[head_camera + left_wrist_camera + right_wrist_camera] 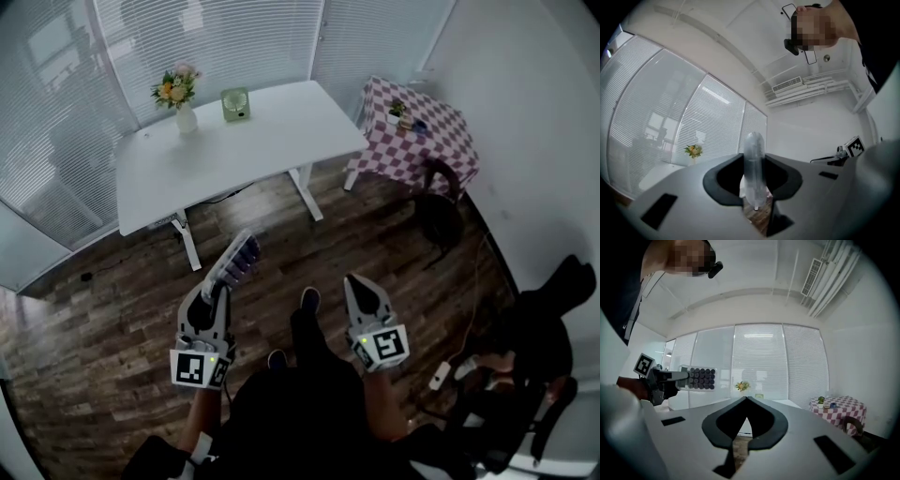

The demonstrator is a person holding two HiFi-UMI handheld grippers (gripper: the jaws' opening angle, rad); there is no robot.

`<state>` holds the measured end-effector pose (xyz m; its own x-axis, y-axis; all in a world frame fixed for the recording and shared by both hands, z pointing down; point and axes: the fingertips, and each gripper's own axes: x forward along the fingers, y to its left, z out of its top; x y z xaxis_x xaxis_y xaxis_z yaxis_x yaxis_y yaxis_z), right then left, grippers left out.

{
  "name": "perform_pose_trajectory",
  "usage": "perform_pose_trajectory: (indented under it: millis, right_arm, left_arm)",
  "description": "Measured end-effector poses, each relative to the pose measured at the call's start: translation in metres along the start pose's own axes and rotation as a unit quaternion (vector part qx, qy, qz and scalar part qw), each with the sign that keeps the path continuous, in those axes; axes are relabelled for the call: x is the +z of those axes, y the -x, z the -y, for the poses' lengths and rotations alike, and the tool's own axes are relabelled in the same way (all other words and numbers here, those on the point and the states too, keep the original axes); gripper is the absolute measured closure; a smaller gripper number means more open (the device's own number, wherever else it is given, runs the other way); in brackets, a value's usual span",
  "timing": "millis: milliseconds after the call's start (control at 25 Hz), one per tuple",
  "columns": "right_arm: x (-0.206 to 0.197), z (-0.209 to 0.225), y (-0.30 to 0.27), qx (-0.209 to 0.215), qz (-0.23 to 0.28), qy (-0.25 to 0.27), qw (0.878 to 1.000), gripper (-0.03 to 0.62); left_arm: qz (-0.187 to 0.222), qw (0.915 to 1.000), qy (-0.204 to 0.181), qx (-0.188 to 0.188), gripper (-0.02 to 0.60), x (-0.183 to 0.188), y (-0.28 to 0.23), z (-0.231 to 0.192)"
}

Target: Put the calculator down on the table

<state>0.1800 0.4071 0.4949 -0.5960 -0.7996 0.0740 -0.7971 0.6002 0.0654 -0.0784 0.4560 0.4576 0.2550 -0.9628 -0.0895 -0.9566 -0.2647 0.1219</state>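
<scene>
The calculator [236, 261], a pale slab with rows of dark keys, sticks up and forward out of my left gripper [219, 291], which is shut on its lower end. It hangs in the air over the wooden floor, well short of the white table [272, 150]. The left gripper view shows the calculator [753, 150] edge-on, clamped between the two jaws. In the right gripper view its key face [699, 378] appears at the left. My right gripper [356, 281] is held level beside it, its jaws [747, 398] shut with nothing between them.
On the table's far side stand a vase of flowers [178, 92] and a small green device [235, 103]. A checked-cloth table [417, 141] with small items and a dark chair [437, 211] are at the right. Bags and cables [525, 375] lie at the lower right.
</scene>
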Motion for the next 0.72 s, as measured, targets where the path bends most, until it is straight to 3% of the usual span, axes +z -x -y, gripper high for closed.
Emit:
perform_pose_trajectory:
  millis: [440, 720]
  right_arm:
    - [0.002, 0.034, -0.063, 0.009, 0.010, -0.001, 1.000, 0.588]
    - [0.008, 0.051, -0.100, 0.018, 0.009, -0.006, 1.000, 0.588]
  left_arm:
    - [-0.012, 0.9998, -0.012, 0.007, 0.482, -0.005, -0.058, -0.022]
    - [0.004, 1.0000, -0.004, 0.007, 0.483, -0.006, -0.092, -0.032]
